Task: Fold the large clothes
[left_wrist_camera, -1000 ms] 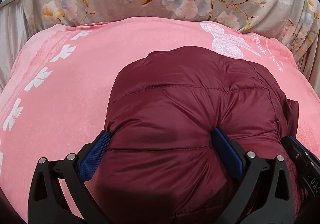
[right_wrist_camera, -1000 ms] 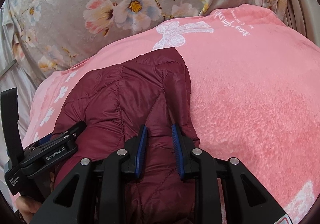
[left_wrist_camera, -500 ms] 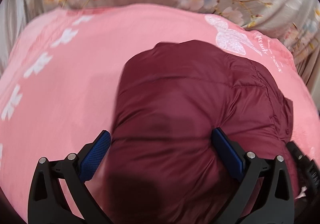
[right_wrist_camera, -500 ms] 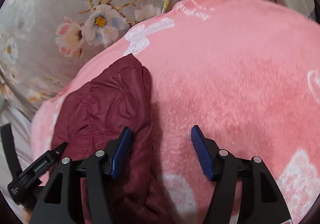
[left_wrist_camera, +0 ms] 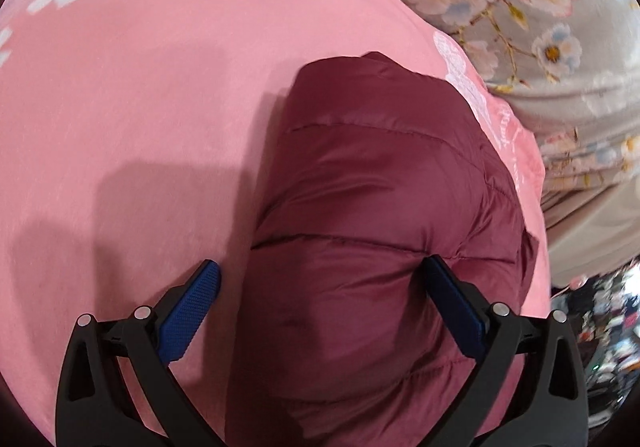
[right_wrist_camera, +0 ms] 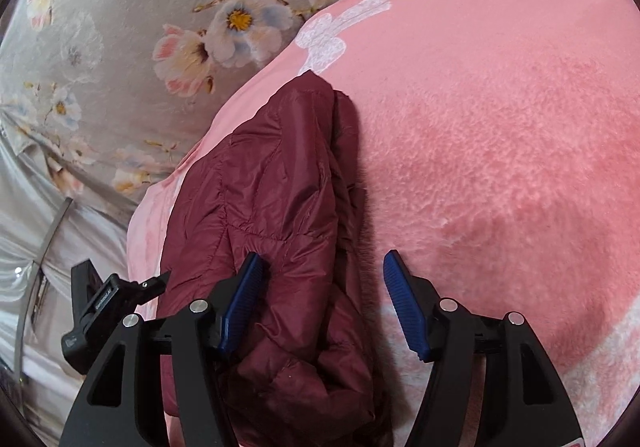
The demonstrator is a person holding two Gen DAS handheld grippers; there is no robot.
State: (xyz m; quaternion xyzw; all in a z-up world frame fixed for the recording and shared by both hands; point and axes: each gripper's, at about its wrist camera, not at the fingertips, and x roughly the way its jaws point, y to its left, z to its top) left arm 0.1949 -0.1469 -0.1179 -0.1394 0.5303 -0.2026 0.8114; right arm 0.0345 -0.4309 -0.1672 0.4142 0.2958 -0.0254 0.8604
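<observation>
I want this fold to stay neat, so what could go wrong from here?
1. The puffy jacket bulges high between the open left gripper; it may spring back open.
2. The open right gripper straddles the jacket's edge and could snag it on moving.
3. The jacket lies near the pink blanket's edge and might slide off.

A maroon puffer jacket point(right_wrist_camera: 276, 215) lies bunched at lower centre-left of the frame on a pink fleece blanket point(right_wrist_camera: 500, 151). The right gripper point(right_wrist_camera: 322, 271) has its jaws spread wide, its left pad touching the jacket. The other gripper point(right_wrist_camera: 104, 303) shows at lower left. Grey floral fabric point(right_wrist_camera: 120, 27) fills the upper left.
</observation>
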